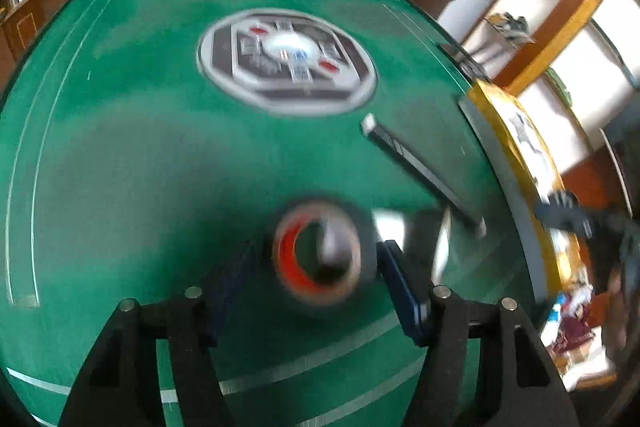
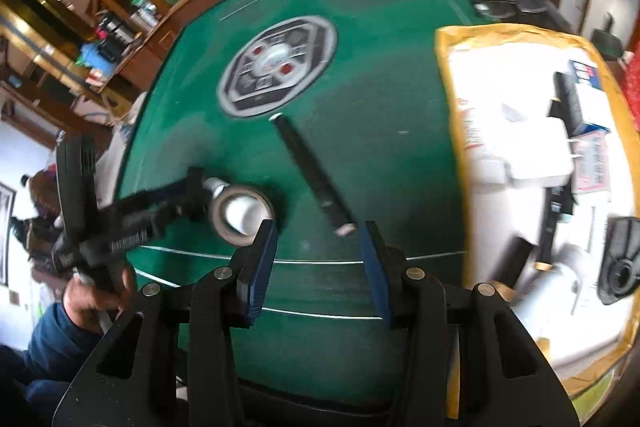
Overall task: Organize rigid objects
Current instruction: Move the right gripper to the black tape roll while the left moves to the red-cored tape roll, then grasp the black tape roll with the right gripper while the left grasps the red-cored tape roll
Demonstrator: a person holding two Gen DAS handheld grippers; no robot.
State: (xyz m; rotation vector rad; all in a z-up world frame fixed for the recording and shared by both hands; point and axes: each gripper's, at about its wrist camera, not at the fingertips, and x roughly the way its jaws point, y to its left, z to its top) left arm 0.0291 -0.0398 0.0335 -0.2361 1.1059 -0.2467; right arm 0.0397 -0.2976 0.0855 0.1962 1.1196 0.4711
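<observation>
Two grippers: left gripper [image 1: 316, 275] clamped on tape roll [image 1: 324, 253], right gripper [image 2: 316, 259] wide, unladen.

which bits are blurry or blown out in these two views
Left wrist view: motion blur smears the tape roll between the left hand-held gripper fingers, and the table's centre panel. Right wrist view: the box at right is overexposed to near white, its contents blurred; the black bar is softly streaked. Both views bend straight edges, fisheye style.

- Tape roll [image 2: 240, 213]: on table [image 2: 380, 99], between left gripper's [image 1: 320, 263] fingers.
- Rod [image 2: 312, 173]: right of roll.
- Box [image 2: 452, 67]: table's right edge.
- Control panel [image 2: 278, 65]: behind rod.
</observation>
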